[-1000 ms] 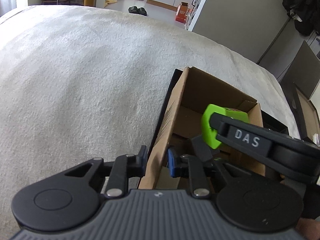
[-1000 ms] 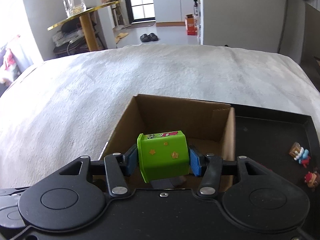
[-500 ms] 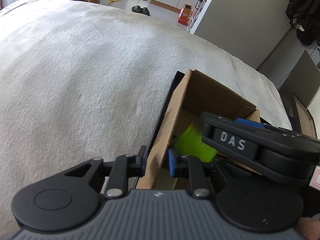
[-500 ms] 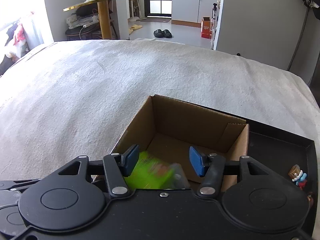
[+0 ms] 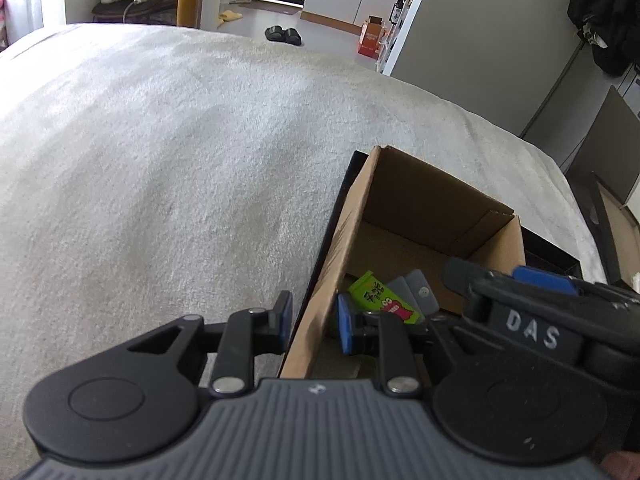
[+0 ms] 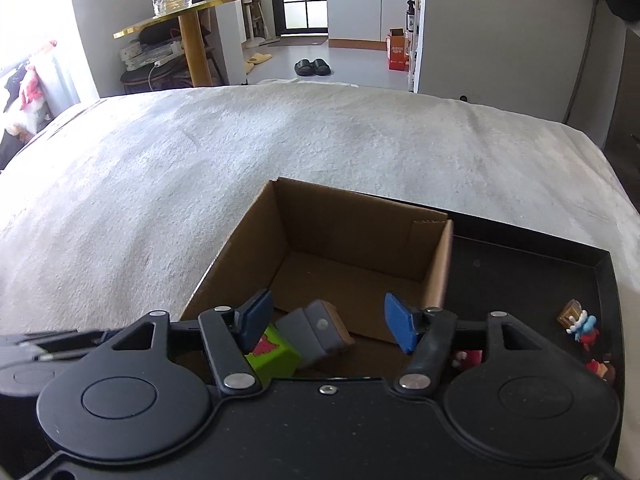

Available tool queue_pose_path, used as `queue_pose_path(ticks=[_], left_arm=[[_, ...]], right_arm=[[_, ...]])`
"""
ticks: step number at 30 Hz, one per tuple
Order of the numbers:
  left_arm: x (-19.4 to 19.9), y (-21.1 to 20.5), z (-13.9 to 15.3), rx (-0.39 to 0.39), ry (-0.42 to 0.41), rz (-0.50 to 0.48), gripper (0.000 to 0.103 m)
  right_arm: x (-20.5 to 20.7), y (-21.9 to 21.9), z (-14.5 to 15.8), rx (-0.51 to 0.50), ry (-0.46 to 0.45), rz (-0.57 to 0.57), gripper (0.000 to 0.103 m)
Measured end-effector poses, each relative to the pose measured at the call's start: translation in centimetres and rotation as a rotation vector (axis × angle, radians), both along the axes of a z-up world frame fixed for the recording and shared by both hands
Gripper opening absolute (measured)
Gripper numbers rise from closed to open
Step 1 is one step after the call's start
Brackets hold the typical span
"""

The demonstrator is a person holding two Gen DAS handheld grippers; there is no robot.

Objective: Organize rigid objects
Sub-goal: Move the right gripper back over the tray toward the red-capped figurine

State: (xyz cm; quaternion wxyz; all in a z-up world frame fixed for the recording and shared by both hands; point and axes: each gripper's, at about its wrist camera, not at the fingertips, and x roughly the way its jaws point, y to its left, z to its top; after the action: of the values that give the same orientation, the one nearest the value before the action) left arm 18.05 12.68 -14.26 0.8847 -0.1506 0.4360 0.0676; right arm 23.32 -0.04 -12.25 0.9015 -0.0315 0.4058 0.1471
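An open cardboard box (image 6: 360, 236) (image 5: 400, 200) stands in a black tray (image 6: 540, 264) on a white bedspread. A green toy block (image 6: 276, 354) (image 5: 380, 300) lies on the box floor beside a grey block (image 6: 320, 330) (image 5: 416, 290). My right gripper (image 6: 330, 320) is open and empty above the box's near end. It shows in the left wrist view (image 5: 520, 304) too. My left gripper (image 5: 312, 318) straddles the box's left wall (image 5: 320, 312), one finger inside and one outside, shut on the wall.
Small toy figures (image 6: 580, 324) lie in the tray to the right of the box. A further figure (image 6: 468, 358) lies by my right finger. The bedspread (image 6: 200, 168) spreads left and beyond. A gold side table (image 6: 192, 20) stands past the bed.
My right gripper opened and let go of the green block, which fell into the box. The right gripper rose a little. The left gripper kept its hold on the box wall.
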Motion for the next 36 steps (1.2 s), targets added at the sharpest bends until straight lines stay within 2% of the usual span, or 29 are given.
queue_pose_path(ticks=[5, 14, 19, 22, 30, 36], left_arm=[[-0.1, -0.4, 0.6, 0.037, 0.003, 0.005, 0.025], [0.3, -2.4, 1.4, 0.130, 0.023, -0.019, 0.033], [0.4, -3.2, 2.2, 0.172, 0.033, -0.003, 0.045], [0.5, -3.9, 2.4, 0.194, 0.042, -0.003, 0.048], [1.0, -6.4, 2.5, 0.276, 0.087, -0.024, 0.052], [1.5, -9.3, 3.4, 0.349, 0.084, -0.057, 0.066]], right_arm=[[-0.6, -1.4, 0.1, 0.025, 0.001, -0.012, 0.067], [-0.7, -5.4, 0.1, 0.100, 0.007, -0.048, 0.072], [-0.5, -8.2, -0.1, 0.125, 0.009, -0.071, 0.072], [-0.3, -9.6, -0.4, 0.141, 0.016, -0.081, 0.072], [0.1, -13.5, -1.4, 0.171, 0.008, -0.088, 0.073], [0.3, -16.6, -2.4, 0.222, 0.006, -0.125, 0.073]])
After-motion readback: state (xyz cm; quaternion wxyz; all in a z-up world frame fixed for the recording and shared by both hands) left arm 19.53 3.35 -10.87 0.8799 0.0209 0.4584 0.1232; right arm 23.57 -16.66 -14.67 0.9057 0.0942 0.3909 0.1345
